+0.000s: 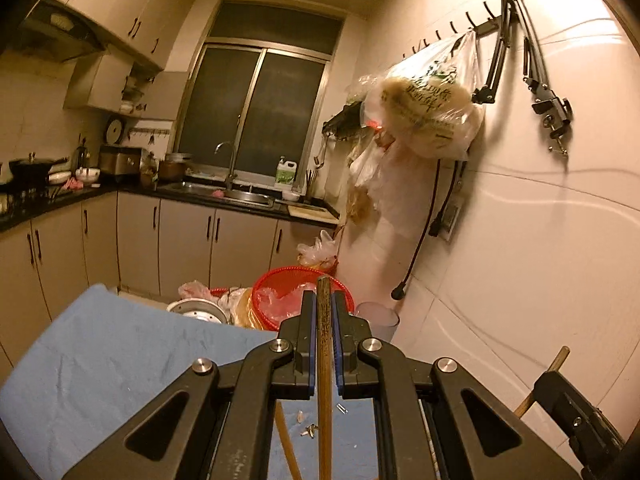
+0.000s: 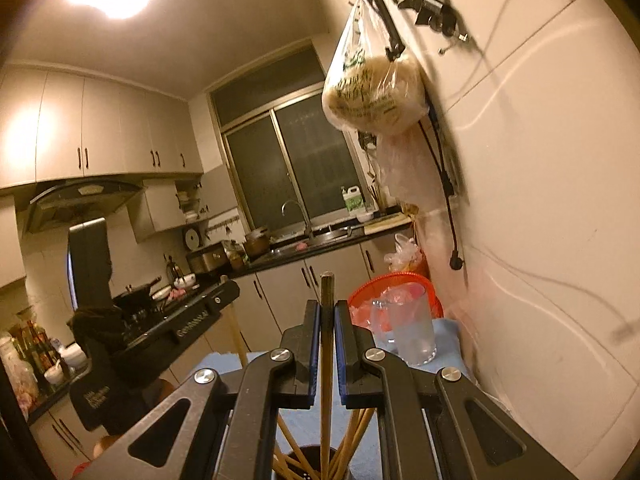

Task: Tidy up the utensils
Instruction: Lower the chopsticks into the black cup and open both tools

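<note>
In the left wrist view my left gripper [image 1: 324, 300] is shut on a wooden chopstick [image 1: 324, 360] that stands upright between the blue pads. It hangs over the blue cloth [image 1: 120, 360] on the table. My right gripper [image 2: 327, 308] is likewise shut on an upright chopstick [image 2: 327, 360]. Under it stands a dark holder [image 2: 308, 456] with several chopsticks in it. A clear plastic cup [image 2: 412, 328] stands on the cloth ahead and to the right. The left gripper [image 2: 224, 292] shows at the left of the right wrist view. The right gripper [image 1: 560, 388] shows at the lower right of the left wrist view.
A tiled wall [image 2: 540, 200] runs close along the right, with a hanging bag [image 2: 372, 96] and a dangling cable [image 2: 448, 200]. A red basket [image 2: 400, 284] sits behind the table's far edge. Small bits [image 1: 310, 430] lie on the cloth. Counter and sink [image 1: 240, 196] are far back.
</note>
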Tool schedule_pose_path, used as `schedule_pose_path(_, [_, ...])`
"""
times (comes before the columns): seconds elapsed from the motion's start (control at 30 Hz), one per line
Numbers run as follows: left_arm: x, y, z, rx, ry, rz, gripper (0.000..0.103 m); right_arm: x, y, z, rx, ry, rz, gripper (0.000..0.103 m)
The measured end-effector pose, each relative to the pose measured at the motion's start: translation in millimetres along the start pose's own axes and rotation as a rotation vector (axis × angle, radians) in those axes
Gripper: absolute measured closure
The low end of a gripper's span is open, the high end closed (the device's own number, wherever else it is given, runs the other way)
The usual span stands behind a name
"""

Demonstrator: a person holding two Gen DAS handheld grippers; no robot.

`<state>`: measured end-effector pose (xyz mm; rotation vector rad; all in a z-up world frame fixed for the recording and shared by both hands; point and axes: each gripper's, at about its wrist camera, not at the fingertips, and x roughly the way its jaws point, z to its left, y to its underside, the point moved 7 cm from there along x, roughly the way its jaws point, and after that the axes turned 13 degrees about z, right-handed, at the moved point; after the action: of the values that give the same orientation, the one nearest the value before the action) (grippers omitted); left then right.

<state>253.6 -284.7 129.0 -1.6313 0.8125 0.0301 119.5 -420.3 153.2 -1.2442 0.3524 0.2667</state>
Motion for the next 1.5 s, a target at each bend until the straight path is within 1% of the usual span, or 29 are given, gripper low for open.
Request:
schedule_pose_path(0.13, [4.7, 14.9, 2.6, 0.016, -0.008, 0.022, 0.096, 8.0, 13.7, 3.4, -0.023, 0.004, 0.032, 0.096])
schedule_pose_path(0.3, [-3.5, 31.6, 5.7, 0.048, -0.021, 0.044, 0.096, 3.8, 25.0, 5.2, -0.027, 0.006, 0.049, 0.096])
schedule_pose_path(0.53, [-10.5, 53.3, 16.0, 0.059, 0.003, 0.139, 0.095, 1.3, 37.9, 4.3, -0.009, 0.007, 0.081, 0.096])
schedule_pose_path(0.7, [-18.5, 69.2, 20.0, 0.074, 0.009, 0.179, 0.095, 9.0, 52.4, 3.6, 0.009, 0.010, 0.129, 0.095])
schedule_pose_path(0.93, [-25.3, 74.3, 23.1, 0.085, 0.003, 0.190, 0.094, 23.5, 64.4, 2.1, 0.015, 0.033, 0.177, 0.095])
schedule_pose_path(1.23, [-25.2, 74.4, 21.2, 0.093, 0.000, 0.193, 0.094, 26.3, 61.1, 1.7, 0.013, 0.045, 0.194, 0.094])
schedule_pose_path(1.5, [-29.0, 73.9, 24.8, 0.081, -0.003, 0.201, 0.094, 17.0, 58.0, 9.6, 0.005, 0.043, 0.189, 0.093])
